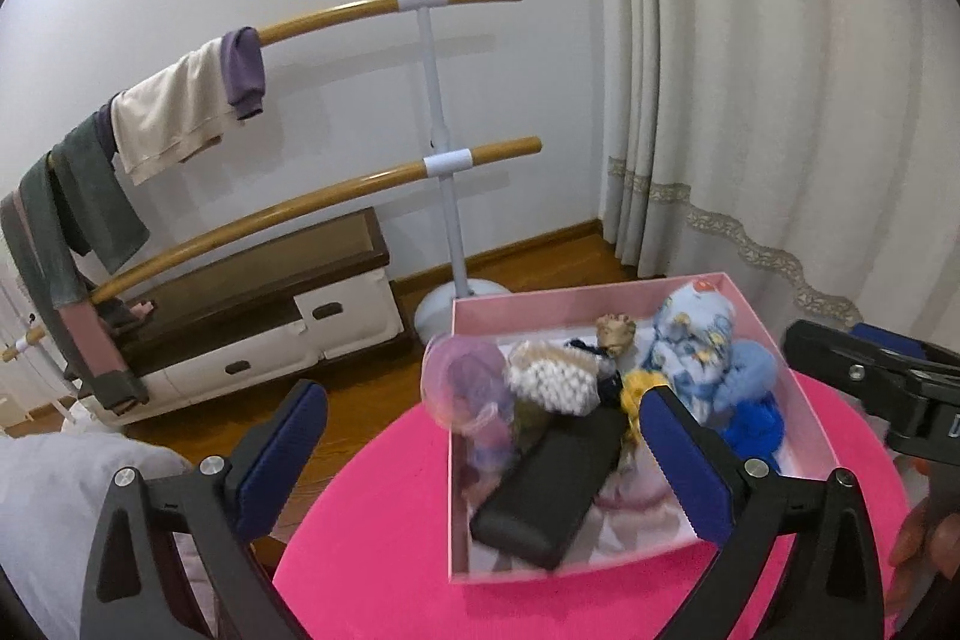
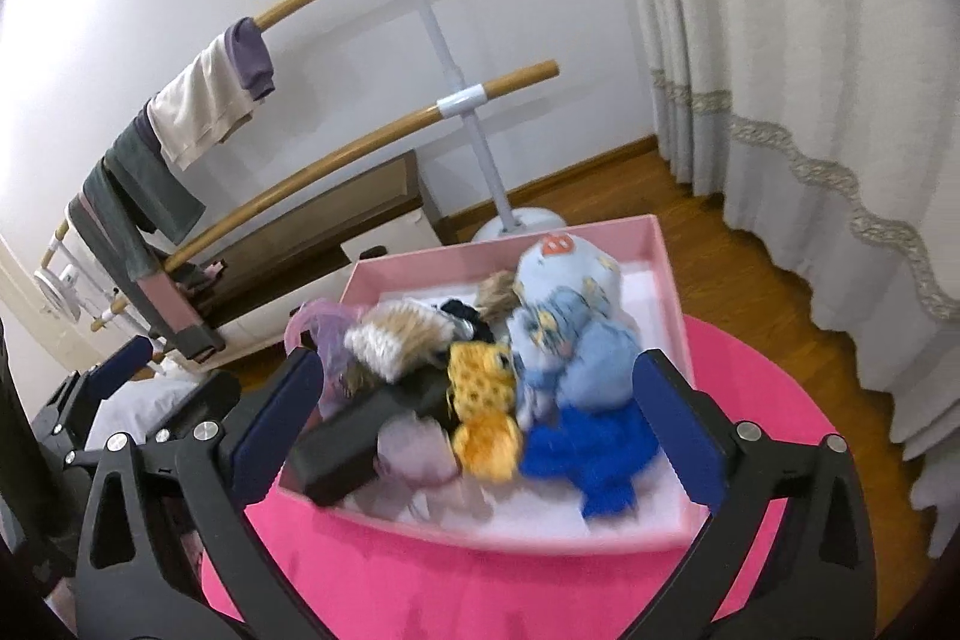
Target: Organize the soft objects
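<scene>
Both my left tongs (image 1: 483, 451) and right tongs (image 2: 477, 424) gape wide, grasping nothing, above the pink box (image 2: 510, 535) on the pink surface (image 2: 456, 586). The soft toys (image 2: 558, 340) inside look light and squashy; I'd pinch a plump middle.

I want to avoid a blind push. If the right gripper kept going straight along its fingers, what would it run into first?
Probably the pile in the pink box: the open right gripper frames the yellow knitted item and the blue cloth beside it. Blur and depth leave it unclear which comes first.
</scene>
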Available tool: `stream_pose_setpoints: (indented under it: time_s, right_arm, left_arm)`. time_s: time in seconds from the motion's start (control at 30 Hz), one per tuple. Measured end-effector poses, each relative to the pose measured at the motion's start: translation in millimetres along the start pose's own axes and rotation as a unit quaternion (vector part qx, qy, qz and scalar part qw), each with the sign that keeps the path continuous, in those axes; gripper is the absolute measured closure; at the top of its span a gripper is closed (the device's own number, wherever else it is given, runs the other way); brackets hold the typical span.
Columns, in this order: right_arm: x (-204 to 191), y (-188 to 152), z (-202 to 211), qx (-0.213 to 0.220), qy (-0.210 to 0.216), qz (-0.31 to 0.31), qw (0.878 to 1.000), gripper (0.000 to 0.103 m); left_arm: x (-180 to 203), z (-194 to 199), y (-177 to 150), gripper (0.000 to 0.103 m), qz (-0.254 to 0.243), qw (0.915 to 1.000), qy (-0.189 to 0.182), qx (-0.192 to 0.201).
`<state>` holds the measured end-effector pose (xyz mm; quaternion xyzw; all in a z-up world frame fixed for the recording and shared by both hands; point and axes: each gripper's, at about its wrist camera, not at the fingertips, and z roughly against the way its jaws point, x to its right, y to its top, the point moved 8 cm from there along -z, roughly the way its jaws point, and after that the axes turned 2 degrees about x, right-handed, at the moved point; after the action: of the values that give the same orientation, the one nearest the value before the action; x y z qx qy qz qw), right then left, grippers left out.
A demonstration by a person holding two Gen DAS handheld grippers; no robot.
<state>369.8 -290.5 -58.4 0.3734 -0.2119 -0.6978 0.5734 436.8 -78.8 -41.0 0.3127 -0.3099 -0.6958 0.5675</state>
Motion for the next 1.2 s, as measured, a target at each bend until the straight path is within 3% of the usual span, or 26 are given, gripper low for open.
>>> stream_pose_setpoints:
  time_s: [0.27,0.5,0.67,0.97,1.2]
  right_arm:
    - [-10,-43,104,0.068,-0.043,0.027,0.996,0.000]
    - [-26,-80,179,0.101,-0.074,0.052,0.991,0.000]
    - [-40,-103,220,0.122,-0.084,0.053,0.987,0.000]
    - [-69,-132,257,0.143,-0.097,0.070,0.982,0.000]
    - [-80,-146,266,0.145,-0.103,0.076,0.981,0.000]
  left_arm:
    - [1,95,-50,0.000,0.013,0.9993,-0.010,0.033]
    - [-2,183,-88,0.000,0.029,0.9971,-0.025,0.066]
    - [-5,240,-113,0.000,0.032,0.9959,-0.015,0.084]
    - [-18,312,-147,0.000,0.054,0.9934,0.005,0.101]
    - [-27,339,-166,0.000,0.067,0.9929,0.012,0.097]
